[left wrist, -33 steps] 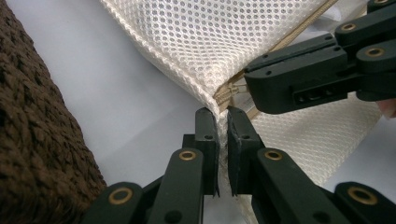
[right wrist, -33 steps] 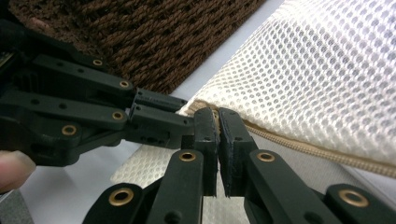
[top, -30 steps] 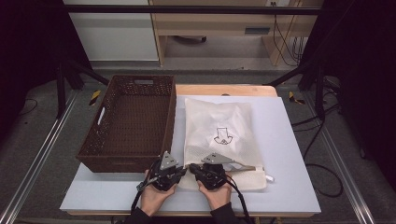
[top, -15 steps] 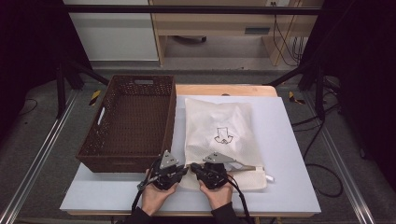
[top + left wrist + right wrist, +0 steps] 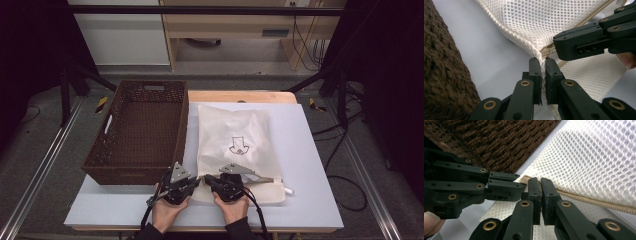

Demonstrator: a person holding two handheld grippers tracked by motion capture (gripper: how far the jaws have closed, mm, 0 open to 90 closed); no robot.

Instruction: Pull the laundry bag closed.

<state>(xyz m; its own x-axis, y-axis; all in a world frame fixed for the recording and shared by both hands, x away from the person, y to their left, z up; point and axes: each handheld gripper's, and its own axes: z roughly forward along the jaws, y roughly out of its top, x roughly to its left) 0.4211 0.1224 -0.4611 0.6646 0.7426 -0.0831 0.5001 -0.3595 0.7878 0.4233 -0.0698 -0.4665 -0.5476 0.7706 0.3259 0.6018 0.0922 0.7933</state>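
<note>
1. Grip status: left hand-held gripper (image 5: 543, 65) is clenched on the near-left corner of the mesh laundry bag (image 5: 235, 145), at the end of the zipper (image 5: 586, 198). Right hand-held gripper (image 5: 540, 185) is clenched just beside it, on what appears to be the zipper pull; the pull itself cannot be made out.
2. Risk: thin mesh may slip from the left pads if the right pulls along the zipper, so the bag would drag rather than open.
3. Risk: mesh caught in the slider would jam it; forcing could tear the weave.
4. Risk: the two jaw sets nearly touch and may collide.
5. Left of the grippers, close by: brown woven basket (image 5: 142, 131).
6. Surface: pale worktop (image 5: 310, 165), the bag lying flat beyond the grippers.
7. Room: grey floor, dark frame posts, wooden furniture and cables farther off.
</note>
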